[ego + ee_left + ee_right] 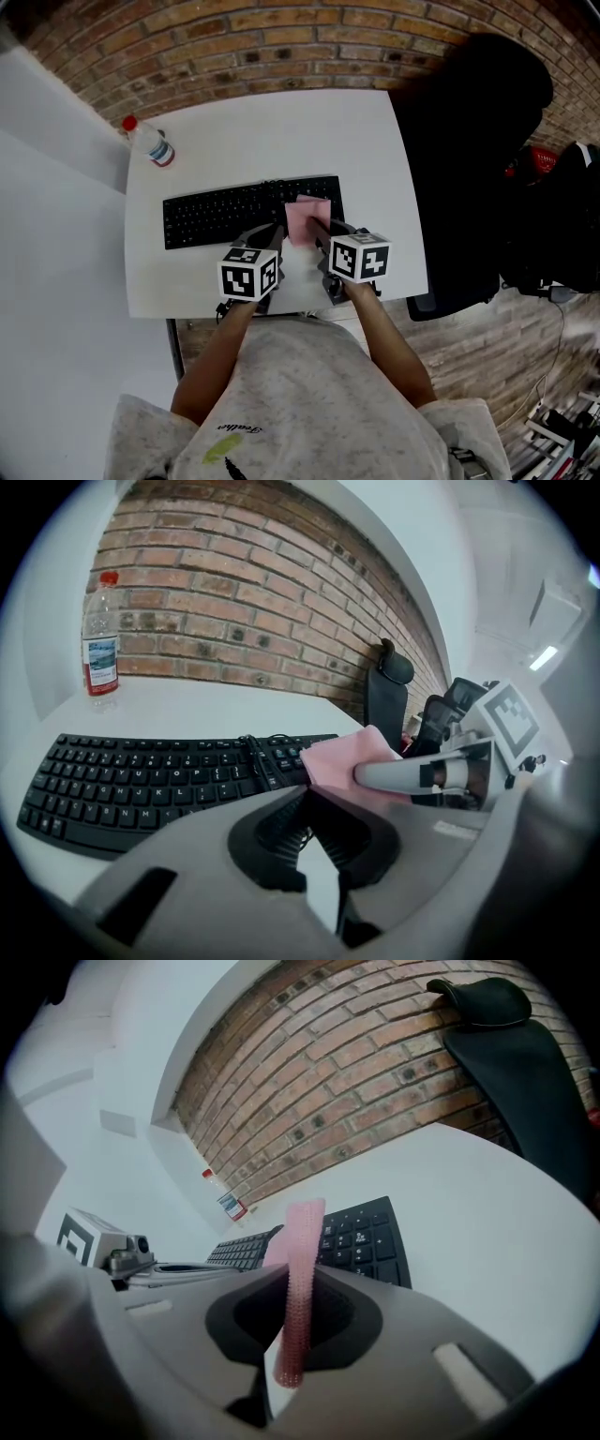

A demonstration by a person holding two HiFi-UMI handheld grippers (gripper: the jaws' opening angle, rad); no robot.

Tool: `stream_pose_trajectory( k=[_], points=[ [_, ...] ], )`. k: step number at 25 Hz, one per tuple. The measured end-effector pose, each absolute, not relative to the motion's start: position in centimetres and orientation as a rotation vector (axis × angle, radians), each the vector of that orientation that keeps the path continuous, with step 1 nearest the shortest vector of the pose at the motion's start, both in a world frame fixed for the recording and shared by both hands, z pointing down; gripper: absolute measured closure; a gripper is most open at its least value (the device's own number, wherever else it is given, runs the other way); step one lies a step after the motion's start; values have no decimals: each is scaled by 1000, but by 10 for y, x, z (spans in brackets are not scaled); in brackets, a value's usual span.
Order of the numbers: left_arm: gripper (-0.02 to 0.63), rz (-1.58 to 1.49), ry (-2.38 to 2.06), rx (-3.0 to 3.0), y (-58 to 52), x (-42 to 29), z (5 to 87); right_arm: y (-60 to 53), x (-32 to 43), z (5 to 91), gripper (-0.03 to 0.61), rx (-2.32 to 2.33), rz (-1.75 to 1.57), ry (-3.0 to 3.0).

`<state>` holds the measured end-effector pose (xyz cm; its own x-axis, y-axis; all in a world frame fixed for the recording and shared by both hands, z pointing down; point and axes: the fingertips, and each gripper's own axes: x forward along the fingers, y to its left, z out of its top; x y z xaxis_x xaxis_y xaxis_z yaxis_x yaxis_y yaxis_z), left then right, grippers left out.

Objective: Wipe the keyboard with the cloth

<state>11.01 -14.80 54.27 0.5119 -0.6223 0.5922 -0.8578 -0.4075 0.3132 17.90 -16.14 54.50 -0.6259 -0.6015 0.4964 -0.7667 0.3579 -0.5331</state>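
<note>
Right gripper view shows the pink cloth (pixel 298 1279) edge-on, pinched between the fingers (pixel 342 1321) of the right gripper (pixel 296 1330), which are closed on its near edge. Its free part reaches forward over the right end of the keyboard (pixel 366 1237). In the head view the cloth (pixel 307 220) lies spread over the keys at that same end. It looks thin, soft and nubbly. I judge it light and limp, so it is likely to fold or bunch when pushed and to trail flat when dragged. A grip on one edge, as here, suits that, provided enough cloth is left to lie on the keys.

The keyboard (pixel 225 214) is black, flat and probably light, so it may slide on the smooth white counter (pixel 281 131).

The left gripper (pixel 307 796) sits just in front of the keyboard's near edge, beside the cloth. Its fingers (pixel 272 827) are brought together at the tips with nothing between them.

Beyond the keyboard's left end stands a plastic bottle (pixel 150 142). A black chair (pixel 469 141) is off past the keyboard's right end.
</note>
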Motion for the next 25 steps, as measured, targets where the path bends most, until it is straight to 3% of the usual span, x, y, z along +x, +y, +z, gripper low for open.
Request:
stream_pose_trajectory(
  k=[25],
  points=[
    [617,490,-1225,2208,-150,139,526,-163,256,547,554,1377,1139,-2340]
  ],
)
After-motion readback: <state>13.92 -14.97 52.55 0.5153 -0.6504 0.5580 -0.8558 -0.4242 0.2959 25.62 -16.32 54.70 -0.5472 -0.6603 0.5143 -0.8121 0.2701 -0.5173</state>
